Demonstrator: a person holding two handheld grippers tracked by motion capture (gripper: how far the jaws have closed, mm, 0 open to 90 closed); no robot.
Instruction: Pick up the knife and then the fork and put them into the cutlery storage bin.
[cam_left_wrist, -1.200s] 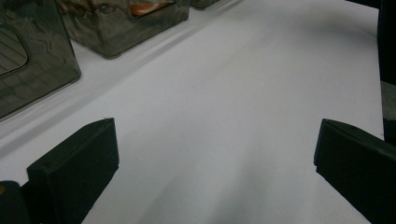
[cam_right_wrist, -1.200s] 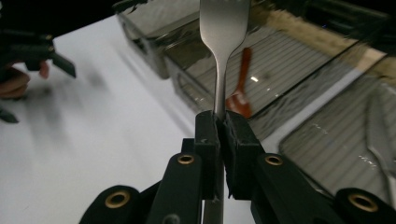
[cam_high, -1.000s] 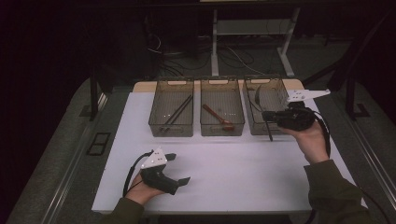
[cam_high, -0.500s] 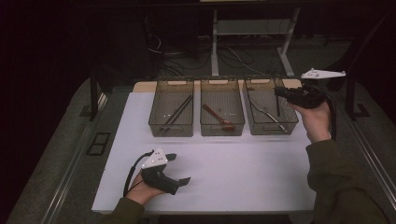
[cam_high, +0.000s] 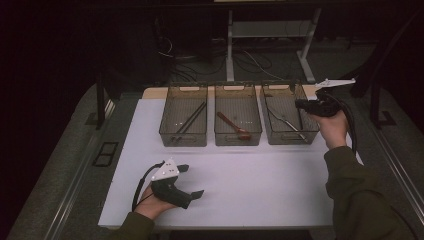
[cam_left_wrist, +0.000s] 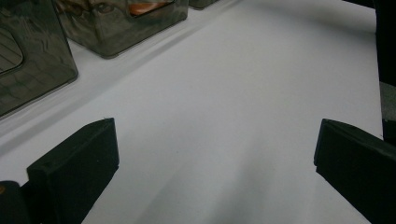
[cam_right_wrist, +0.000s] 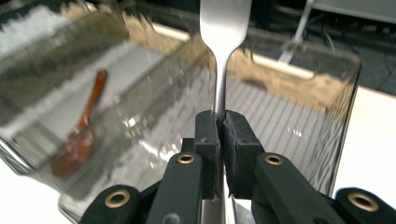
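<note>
My right gripper (cam_high: 302, 105) is shut on the handle of a silver metal utensil (cam_right_wrist: 223, 28), whose flat end sticks out past the jaws of that gripper (cam_right_wrist: 220, 123). It hovers at the right rim of the right-hand clear bin (cam_high: 289, 137), where another metal utensil (cam_high: 283, 120) lies. The middle bin (cam_high: 237, 137) holds a wooden spoon (cam_high: 235, 126), also seen through the walls as the wooden spoon (cam_right_wrist: 81, 135). Dark chopsticks (cam_high: 189, 121) lie in the left bin (cam_high: 183, 138). My left gripper (cam_high: 191, 181) rests open on the white mat (cam_high: 260, 180), its black fingers (cam_left_wrist: 77, 158) wide apart with nothing between them.
The three bins stand in a row at the far side of the white mat. Beyond the table are desk legs (cam_high: 230, 45) and cables on the floor. A dark sleeve (cam_high: 357, 195) comes in at the lower right.
The right gripper has carried the metal utensil rightward and farther back, from over the front of the right bin to its right rim. The left gripper has stayed put.
</note>
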